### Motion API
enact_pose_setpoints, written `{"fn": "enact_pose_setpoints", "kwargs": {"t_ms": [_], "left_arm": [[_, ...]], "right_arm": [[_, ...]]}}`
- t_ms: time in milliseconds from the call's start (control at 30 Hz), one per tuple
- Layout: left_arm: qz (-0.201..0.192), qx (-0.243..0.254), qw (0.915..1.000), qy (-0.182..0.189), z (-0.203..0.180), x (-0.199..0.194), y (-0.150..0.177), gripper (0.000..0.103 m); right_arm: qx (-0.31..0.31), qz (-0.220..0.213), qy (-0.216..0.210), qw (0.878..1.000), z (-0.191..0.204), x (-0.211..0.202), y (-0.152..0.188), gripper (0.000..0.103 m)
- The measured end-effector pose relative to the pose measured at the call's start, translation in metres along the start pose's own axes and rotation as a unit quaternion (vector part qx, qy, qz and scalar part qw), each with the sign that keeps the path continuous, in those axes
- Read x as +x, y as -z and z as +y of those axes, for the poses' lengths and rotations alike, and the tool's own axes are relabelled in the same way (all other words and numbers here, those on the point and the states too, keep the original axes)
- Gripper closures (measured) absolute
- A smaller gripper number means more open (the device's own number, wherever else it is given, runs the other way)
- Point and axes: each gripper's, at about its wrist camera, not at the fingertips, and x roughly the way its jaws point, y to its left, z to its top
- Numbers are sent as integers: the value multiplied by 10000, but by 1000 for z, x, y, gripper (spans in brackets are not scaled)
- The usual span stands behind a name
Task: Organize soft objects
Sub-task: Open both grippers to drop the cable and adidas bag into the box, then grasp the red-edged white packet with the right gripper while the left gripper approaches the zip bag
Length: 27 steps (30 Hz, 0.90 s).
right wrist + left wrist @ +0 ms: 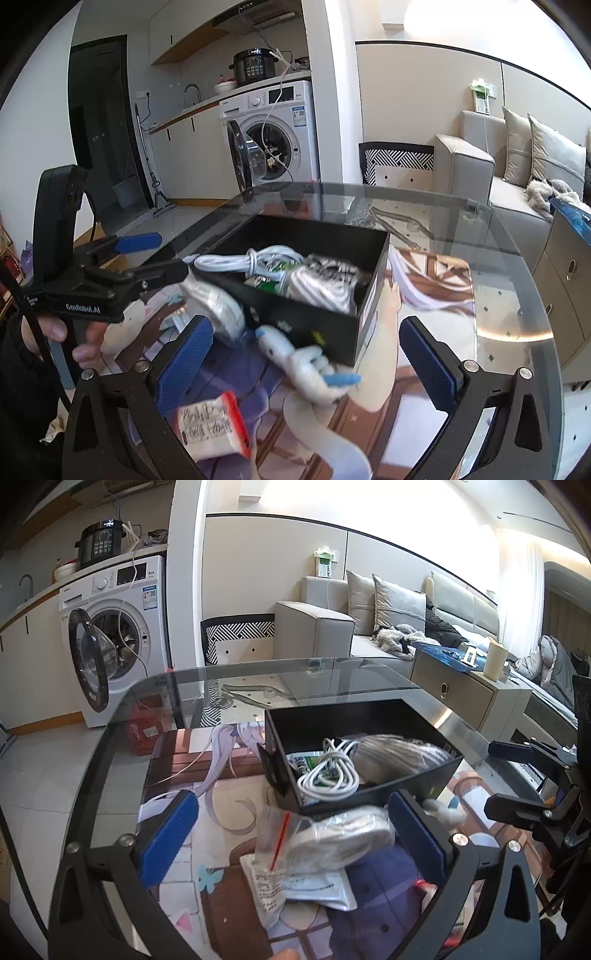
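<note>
Both grippers spread wide over soft items beside the black box

Left wrist view: the left gripper [291,834] stands fully spread, nothing pinched; a clear bag of white cable [332,840] lies between its blue pads [170,840], touching neither, just in front of the black box [369,794], which holds a white cable coil [328,770]. Right wrist view: the right gripper [306,356] is equally wide and empty; a white plush toy [306,360] lies between its fingers against the box [325,325] wall, a red-edged packet [212,424] nearer the left pad, all on the glass table [498,295]
</note>
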Motion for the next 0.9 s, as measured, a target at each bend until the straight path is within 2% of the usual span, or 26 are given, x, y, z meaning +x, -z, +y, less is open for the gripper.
{"fn": "enact_pose_setpoints", "kwargs": {"t_ms": [167, 400, 900], "left_arm": [[38, 58, 10000, 12, -4, -3, 8, 0], [61, 49, 10000, -35, -7, -9, 17, 0], [277, 163, 9994, -86, -14, -8, 39, 0]], "right_arm": [[-69, 62, -62, 9999, 7, -1, 17, 0], [-519, 220, -85, 9984, 22, 1, 26, 0], [-908, 514, -374, 9938, 45, 0, 51, 1]]}}
